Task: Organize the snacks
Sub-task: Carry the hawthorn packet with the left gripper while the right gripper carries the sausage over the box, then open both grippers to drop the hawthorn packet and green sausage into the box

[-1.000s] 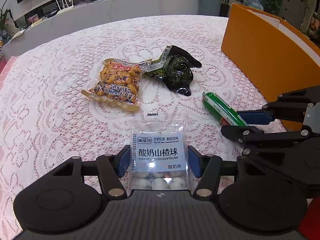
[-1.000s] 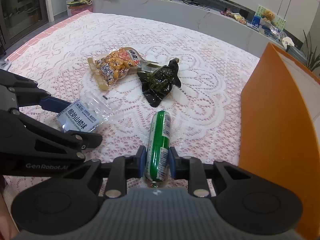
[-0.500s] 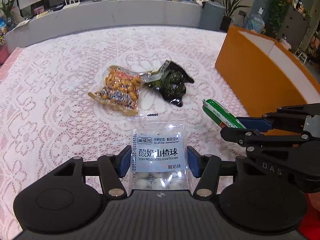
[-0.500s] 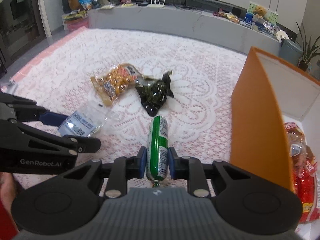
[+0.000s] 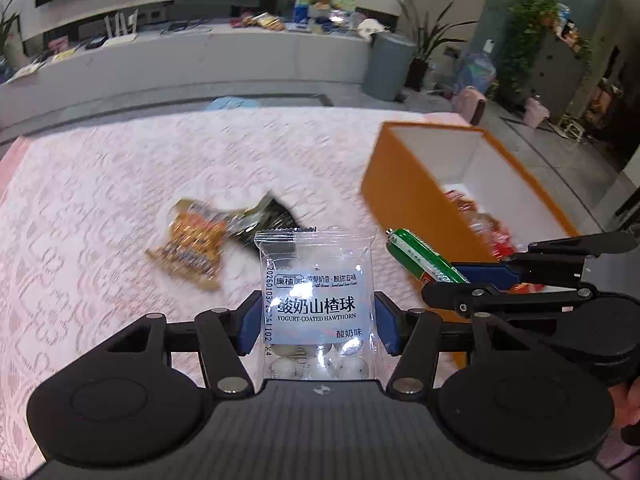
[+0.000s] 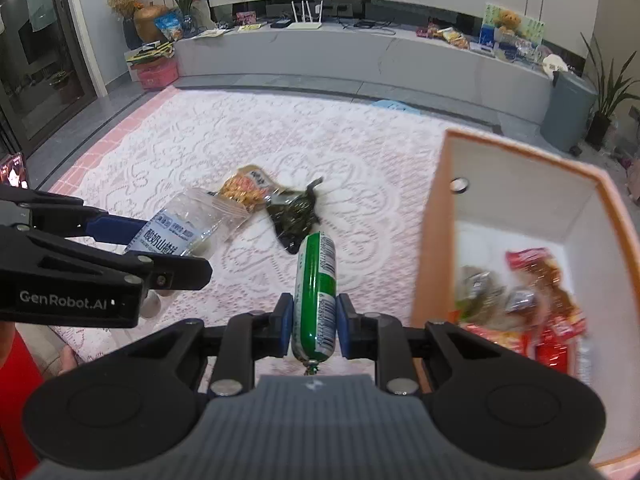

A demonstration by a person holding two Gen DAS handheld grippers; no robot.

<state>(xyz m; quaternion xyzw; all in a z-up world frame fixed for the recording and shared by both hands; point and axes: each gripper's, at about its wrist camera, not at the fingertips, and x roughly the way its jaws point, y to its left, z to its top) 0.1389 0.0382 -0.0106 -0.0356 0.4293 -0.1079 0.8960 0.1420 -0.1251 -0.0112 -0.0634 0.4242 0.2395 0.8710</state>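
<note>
My left gripper [image 5: 316,326] is shut on a clear bag of yogurt-coated hawthorn balls [image 5: 316,300], held up above the table; the same bag [image 6: 176,228] shows at the left of the right wrist view. My right gripper [image 6: 314,326] is shut on a green sausage stick [image 6: 318,288], also lifted, and the stick [image 5: 424,258] pokes in from the right of the left wrist view. An orange box [image 6: 436,216] with a white inside stands to the right and holds several red snack packs [image 6: 540,292].
An orange peanut snack pack [image 6: 244,188] and a dark green seaweed pack [image 6: 294,216] lie together mid-table on the pink lace cloth [image 6: 352,152]. A long grey counter [image 6: 360,60] runs behind the table. A grey bin [image 6: 568,112] stands at far right.
Both grippers have risen with their snacks still held. The table items look smaller and lower in view, and the inside of the orange box has come into sight.
</note>
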